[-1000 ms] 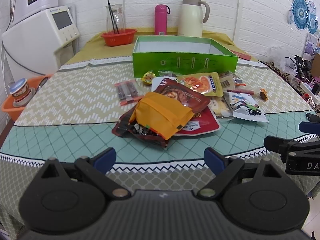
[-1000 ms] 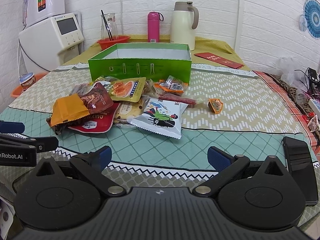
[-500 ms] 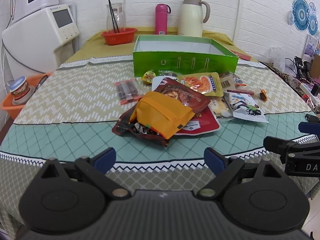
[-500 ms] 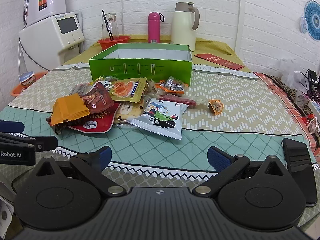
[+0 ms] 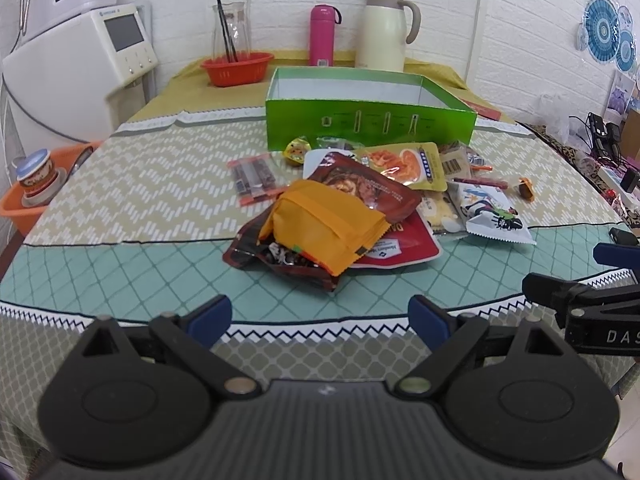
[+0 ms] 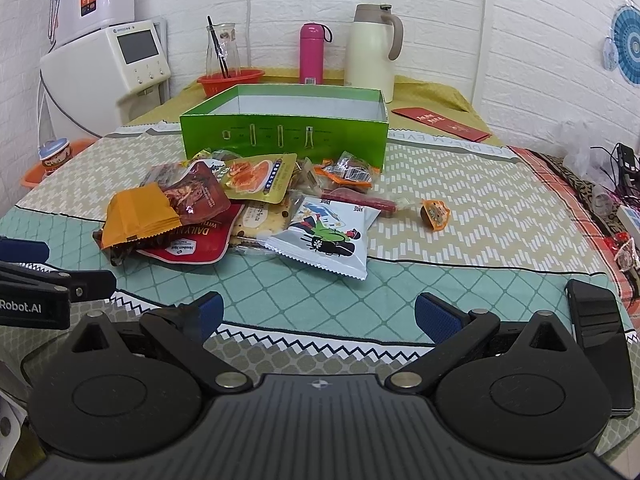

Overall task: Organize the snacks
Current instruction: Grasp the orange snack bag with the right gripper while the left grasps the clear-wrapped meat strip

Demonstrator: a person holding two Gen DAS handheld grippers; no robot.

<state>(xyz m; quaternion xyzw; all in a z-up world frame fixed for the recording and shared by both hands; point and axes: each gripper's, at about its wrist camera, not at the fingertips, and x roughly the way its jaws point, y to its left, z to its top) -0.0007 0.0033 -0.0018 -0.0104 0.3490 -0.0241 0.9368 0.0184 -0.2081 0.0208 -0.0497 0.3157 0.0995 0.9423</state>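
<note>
Snacks lie heaped near the middle of the table, just in front of an open green box [image 5: 370,120] whose white inner walls show but whose floor is hidden from both views. On top of the heap sits an orange packet [image 5: 326,226], overlapping a dark brown pouch [image 5: 362,188] and a red pouch [image 6: 192,242]. A white cartoon-printed bag [image 6: 326,238] lies at the heap's right side, a yellow pouch [image 6: 260,178] lies nearest the box, and a small orange jelly cup [image 6: 435,213] lies apart to the right. A clear pack of dark sticks [image 5: 253,178] lies left of the heap.

Left gripper [image 5: 320,314] hangs over the near table edge with its blue-padded jaws spread wide and holding nothing, the heap well ahead of it. Right gripper [image 6: 318,314] is likewise spread and empty, near the same edge, with the cartoon bag ahead. A black phone [image 6: 600,344] lies at the near right edge.

Toward the far edge stand a red basket [image 5: 237,68] holding a glass carafe, a pink flask [image 5: 322,36] and a cream thermos jug [image 5: 386,32]. The tablecloth [image 5: 132,184] is patterned teal and beige; white brick walls surround the room.
</note>
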